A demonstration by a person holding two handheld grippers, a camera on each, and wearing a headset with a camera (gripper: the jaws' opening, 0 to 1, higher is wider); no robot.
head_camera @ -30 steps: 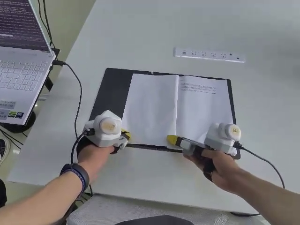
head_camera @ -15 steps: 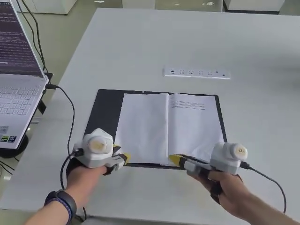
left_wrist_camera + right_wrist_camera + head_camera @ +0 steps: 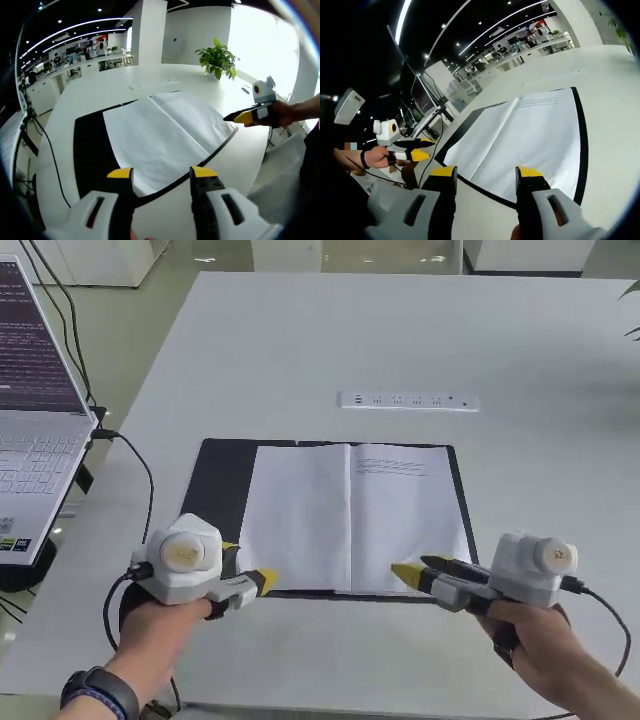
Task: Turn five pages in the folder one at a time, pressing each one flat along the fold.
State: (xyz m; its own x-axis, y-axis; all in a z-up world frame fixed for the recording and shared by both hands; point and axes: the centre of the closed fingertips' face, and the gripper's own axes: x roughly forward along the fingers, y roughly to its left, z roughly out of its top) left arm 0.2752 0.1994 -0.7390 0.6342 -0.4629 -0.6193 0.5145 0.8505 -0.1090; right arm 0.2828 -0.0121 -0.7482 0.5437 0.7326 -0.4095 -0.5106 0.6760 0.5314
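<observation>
The folder (image 3: 225, 495) lies open on the white table, its black cover showing at the left and white pages (image 3: 345, 515) spread flat on both sides of the fold. My left gripper (image 3: 262, 582) hovers at the folder's near left edge, jaws open and empty, as its own view shows (image 3: 161, 174). My right gripper (image 3: 405, 573) is at the near edge of the right page, pointing left. Its jaws are also open and hold nothing (image 3: 486, 172). Each gripper appears in the other's view: the right gripper (image 3: 242, 116) and the left gripper (image 3: 417, 150).
An open laptop (image 3: 30, 430) stands at the left edge, with a black cable (image 3: 150, 480) running toward the left hand. A white power strip (image 3: 408, 401) lies beyond the folder. A potted plant (image 3: 217, 60) stands far off.
The head camera has shifted. The right gripper has pulled away to the right from the lower end of the fold. The left gripper stays by the folder's near left edge.
</observation>
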